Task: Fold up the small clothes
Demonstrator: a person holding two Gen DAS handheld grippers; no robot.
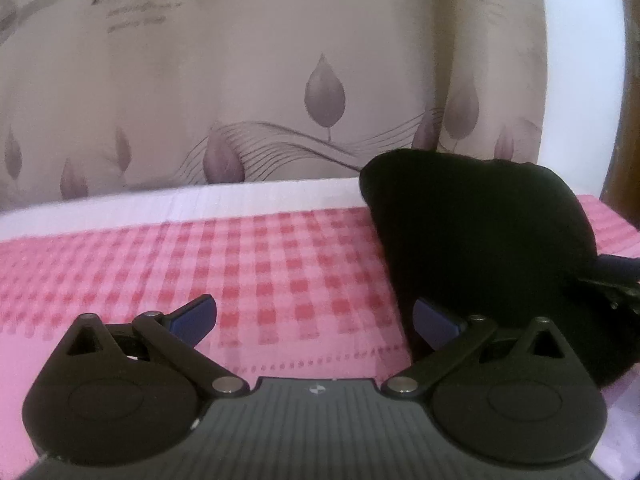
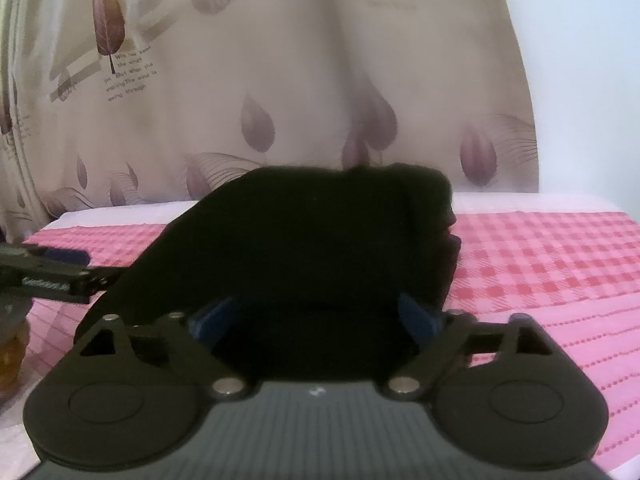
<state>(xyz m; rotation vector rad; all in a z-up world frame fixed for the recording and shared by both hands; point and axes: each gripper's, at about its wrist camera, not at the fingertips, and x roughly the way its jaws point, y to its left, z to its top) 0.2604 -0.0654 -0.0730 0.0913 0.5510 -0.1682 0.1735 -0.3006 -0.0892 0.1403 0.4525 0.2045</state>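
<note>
A black garment (image 1: pixel 480 240) lies bunched in a mound on the pink checked cloth (image 1: pixel 260 264), at the right of the left wrist view. My left gripper (image 1: pixel 316 316) is open over bare cloth, and its right fingertip (image 1: pixel 436 318) sits at the garment's left edge. In the right wrist view the same black garment (image 2: pixel 312 240) fills the middle. My right gripper (image 2: pixel 316 316) is open, its blue pads (image 2: pixel 418 314) standing wide with the dark fabric lying between them. The left gripper's finger (image 2: pixel 52 272) shows at the left edge of that view.
A beige curtain (image 1: pixel 240 80) printed with leaves hangs behind the table's far edge. A white wall (image 2: pixel 580 100) lies to the right. An amber object (image 2: pixel 12 360) stands at the near left. The pink cloth (image 2: pixel 540 272) stretches right of the garment.
</note>
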